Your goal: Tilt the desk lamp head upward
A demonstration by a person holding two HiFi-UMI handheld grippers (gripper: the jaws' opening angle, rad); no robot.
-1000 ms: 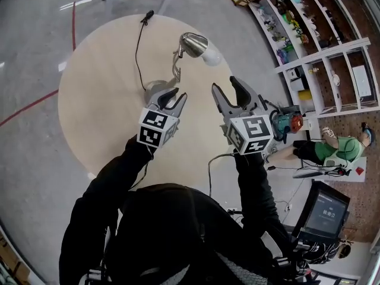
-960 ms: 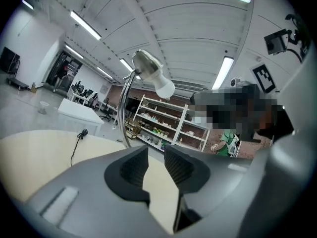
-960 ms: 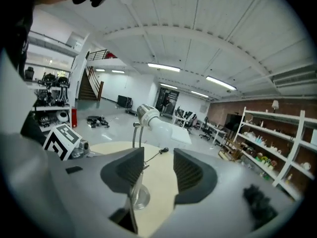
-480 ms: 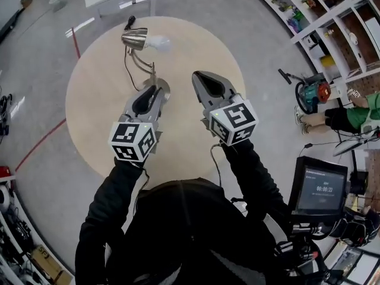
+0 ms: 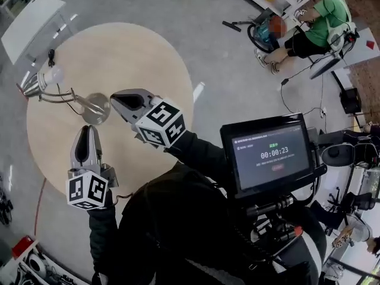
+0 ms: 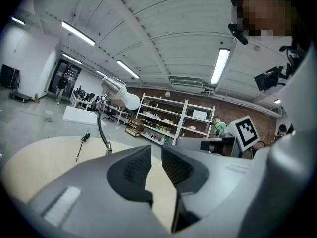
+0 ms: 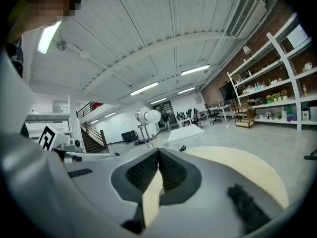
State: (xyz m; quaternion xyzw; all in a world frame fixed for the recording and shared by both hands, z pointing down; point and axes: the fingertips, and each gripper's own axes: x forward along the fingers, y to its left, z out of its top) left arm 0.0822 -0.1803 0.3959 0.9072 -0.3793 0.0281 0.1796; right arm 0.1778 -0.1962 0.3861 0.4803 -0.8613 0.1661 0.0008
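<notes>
Though empty, right gripper point(image 5: 114, 98) near level.

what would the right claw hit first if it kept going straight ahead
Likely the desk lamp, whose base sits just ahead of the shut right claw, though depth is hard to judge.

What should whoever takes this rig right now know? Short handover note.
Left gripper: open, jaws have just been closing, nothing between them.
Right gripper: shut, empty.
Lamp: upright on the round table, touched by neither gripper.
Done: unclear; the head looks about level, not raised.
Left: probably grip the head and tilt it up.
</notes>
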